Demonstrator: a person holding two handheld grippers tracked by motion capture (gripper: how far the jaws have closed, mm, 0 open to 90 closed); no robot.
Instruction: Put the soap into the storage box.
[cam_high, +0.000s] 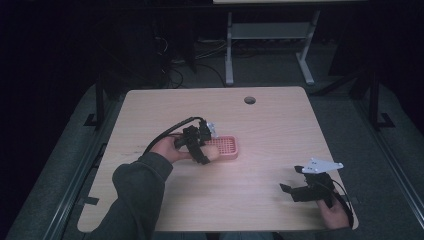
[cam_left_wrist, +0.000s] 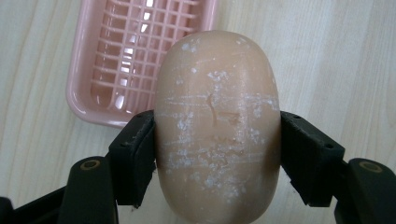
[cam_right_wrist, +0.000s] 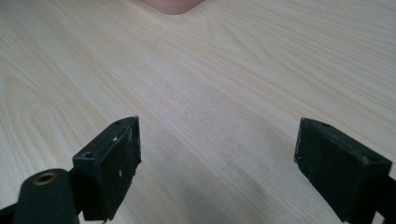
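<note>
Soap (cam_high: 212, 153) pinched in the left gripper (cam_high: 204, 150) near the middle of the table (cam_high: 270, 130), seen from the high view just at the near-left end of the pink soap dish (cam_high: 226, 147). Right gripper (cam_high: 290, 191) parked near the near-right corner, well apart from both. One soap bar, one dish, two grippers, two hands counted on that table; one round hole (cam_high: 249, 100) near the far edge.

Left gripper view: fingers (cam_left_wrist: 135, 156) clamped on the two long sides of the soap (cam_left_wrist: 217, 126), bar standing lengthwise between them, surface scuffed and flecked white. Dish (cam_left_wrist: 135, 56) just beyond, slatted floor bare, one corner hidden behind the bar. Likely trouble: slick, rounded bar squirting out of the grip if squeezed harder or tilted, then skidding across the wood. Also possible: bar catching the near rim on the way over, tipping or shoving the light dish; or release too early, landing half on the rim, half on the table.

Right gripper view: fingers (cam_right_wrist: 112, 163) spread wide, nothing between them, bare wood grain below. Rounded pink corner of the dish (cam_right_wrist: 173, 6) at the top edge, well off. No support ready for the dish should it slide.
</note>
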